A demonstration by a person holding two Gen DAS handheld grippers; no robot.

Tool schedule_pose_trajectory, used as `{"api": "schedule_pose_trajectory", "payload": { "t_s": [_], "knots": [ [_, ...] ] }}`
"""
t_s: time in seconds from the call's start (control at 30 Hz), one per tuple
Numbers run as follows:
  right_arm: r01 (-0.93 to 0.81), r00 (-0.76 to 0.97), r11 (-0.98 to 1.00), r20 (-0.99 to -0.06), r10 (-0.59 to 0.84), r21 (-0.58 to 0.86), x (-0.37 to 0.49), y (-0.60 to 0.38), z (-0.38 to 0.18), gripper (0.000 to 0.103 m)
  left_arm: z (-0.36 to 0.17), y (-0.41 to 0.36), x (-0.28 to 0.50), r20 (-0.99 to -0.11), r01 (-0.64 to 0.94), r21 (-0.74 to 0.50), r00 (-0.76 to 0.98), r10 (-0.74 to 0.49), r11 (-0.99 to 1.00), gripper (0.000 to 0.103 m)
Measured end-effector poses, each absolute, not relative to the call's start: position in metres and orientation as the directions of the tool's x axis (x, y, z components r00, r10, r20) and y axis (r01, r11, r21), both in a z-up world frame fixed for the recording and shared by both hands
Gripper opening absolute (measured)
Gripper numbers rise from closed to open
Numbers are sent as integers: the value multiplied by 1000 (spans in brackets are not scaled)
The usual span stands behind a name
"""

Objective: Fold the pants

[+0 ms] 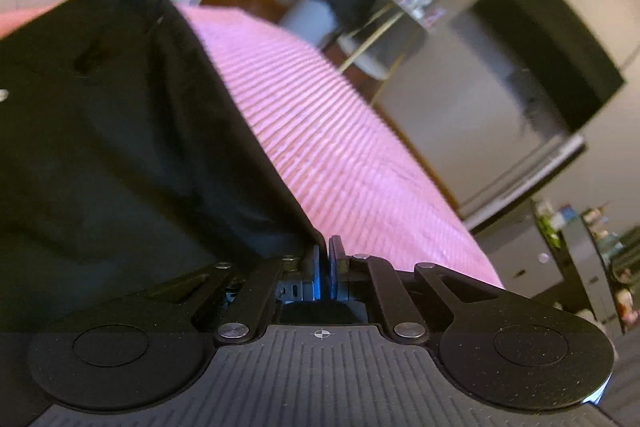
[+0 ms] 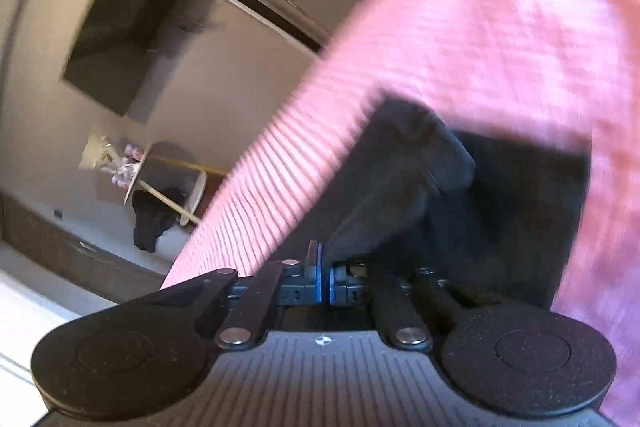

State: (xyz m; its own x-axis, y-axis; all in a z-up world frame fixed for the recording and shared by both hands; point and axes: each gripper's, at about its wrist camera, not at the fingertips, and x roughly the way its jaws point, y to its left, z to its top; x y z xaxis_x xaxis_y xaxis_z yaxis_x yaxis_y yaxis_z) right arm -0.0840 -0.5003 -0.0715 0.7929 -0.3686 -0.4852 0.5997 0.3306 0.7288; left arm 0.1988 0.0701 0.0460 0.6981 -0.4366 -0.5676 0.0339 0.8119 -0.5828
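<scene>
Pants [image 1: 120, 131], black, spread on pink ribbed bedcover [image 1: 340, 131], one edge pinched in left gripper [image 1: 325, 259], pads pressed together on the cloth. Right gripper [image 2: 323, 267] likewise clamped on a bunched fold of the same cloth, lifted off the cover. Risk from here, probably: thin bite slipping free under an uneven pull, dropping one corner and skewing the fold.

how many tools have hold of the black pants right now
2. The left tool pinches the pants at a corner; the right tool pinches a bunched edge. Both are over the pink bedspread.
</scene>
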Motion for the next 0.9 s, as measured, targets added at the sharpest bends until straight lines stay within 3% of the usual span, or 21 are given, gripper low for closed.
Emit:
{"api": "schedule_pose_trajectory", "payload": {
  "t_s": [0.13,0.23,0.27,0.3,0.33,0.43,0.47,0.5,0.63,0.73,0.8,0.9],
  "knots": [
    [631,768,384,-473,-432,674,-94,-509,-51,3,30,86,98,-586,10,-586,686,-431,811,8],
    [722,692,439,-543,-476,535,-91,-500,-57,3,-3,95,55,-693,-120,-550,618,-371,827,16],
    [750,661,440,-579,-478,494,-92,-497,-63,4,-13,101,48,-729,-169,-522,597,-335,836,23],
    [771,635,432,-612,-470,468,-90,-495,-71,4,-19,109,43,-754,-215,-499,586,-297,840,38],
    [782,620,421,-638,-456,460,-88,-495,-79,4,-21,120,41,-764,-257,-489,586,-268,833,42],
    [784,616,395,-675,-406,479,-91,-493,-96,13,-6,157,43,-732,-316,-486,656,-182,815,67],
    [778,625,391,-673,-396,492,-93,-491,-100,15,1,168,45,-715,-337,-468,687,-126,817,83],
    [767,639,385,-667,-383,513,-97,-491,-102,17,6,179,47,-707,-364,-450,704,-76,815,89],
    [703,711,327,-633,-306,632,-112,-496,-113,23,5,218,57,-727,-449,-464,686,-38,763,87],
    [677,736,313,-619,-273,666,-110,-494,-119,23,-14,227,64,-751,-470,-504,652,-99,725,76],
    [676,736,338,-618,-275,655,-106,-490,-118,18,-29,224,67,-757,-457,-540,630,-171,707,63],
    [677,736,332,-621,-272,657,-103,-489,-120,14,-42,220,72,-757,-431,-542,624,-196,721,58]
  ]
}}
